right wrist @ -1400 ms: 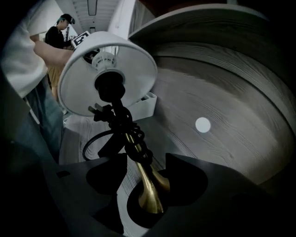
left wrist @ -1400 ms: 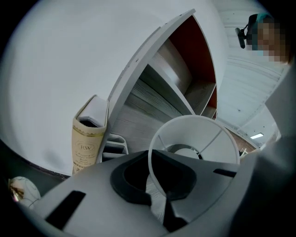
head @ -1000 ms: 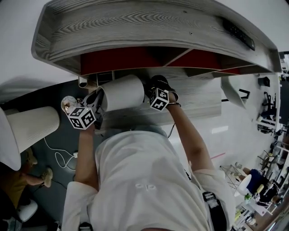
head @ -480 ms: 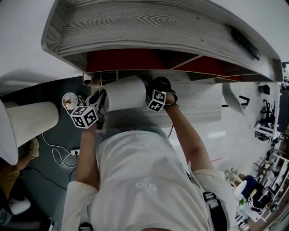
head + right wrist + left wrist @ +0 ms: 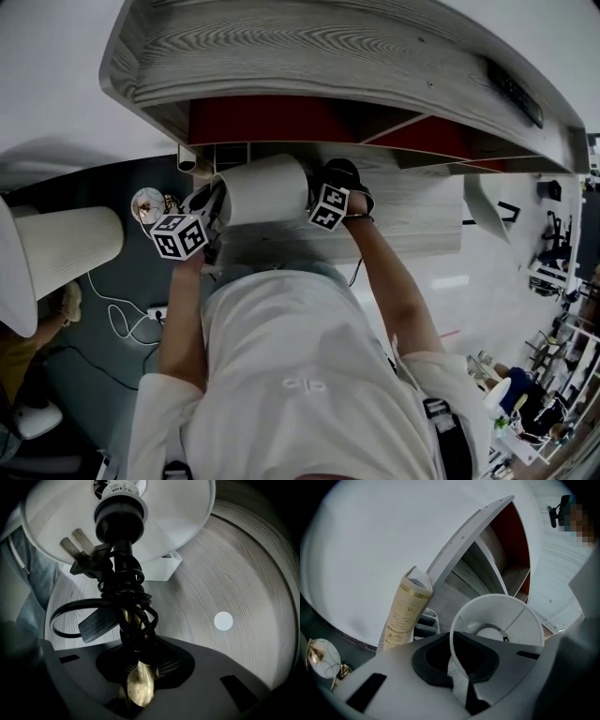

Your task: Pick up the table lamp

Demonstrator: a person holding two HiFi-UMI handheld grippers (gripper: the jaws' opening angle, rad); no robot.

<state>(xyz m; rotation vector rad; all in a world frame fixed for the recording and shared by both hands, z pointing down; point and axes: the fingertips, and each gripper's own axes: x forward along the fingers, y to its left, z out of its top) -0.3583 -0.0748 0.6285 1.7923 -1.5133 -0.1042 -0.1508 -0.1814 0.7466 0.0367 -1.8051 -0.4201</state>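
Note:
The table lamp lies tilted over the wooden table, and its white drum shade [image 5: 267,187] sits between my two grippers. My left gripper [image 5: 202,214] is shut on the shade's rim [image 5: 454,665], whose open end [image 5: 511,616] faces that camera. My right gripper [image 5: 323,187] points steeply down at the lamp's other end. Its jaws are closing, and the brass stem [image 5: 139,686] sits between them with the pads on it. Black cord [image 5: 124,597] is wound round the stem, with the plug [image 5: 82,550] sticking out below the shade [image 5: 178,513].
A wooden shelf unit [image 5: 309,47] with red back panels overhangs the grey wood table [image 5: 412,206]. A cream printed tube [image 5: 405,611] stands by a white rack. A white box [image 5: 164,566] sits on the table. A second pale shade [image 5: 66,253] and a cable [image 5: 117,319] are at the left.
Both grippers and the lamp keep about the same place under the shelf. Only the head view has drifted a little.

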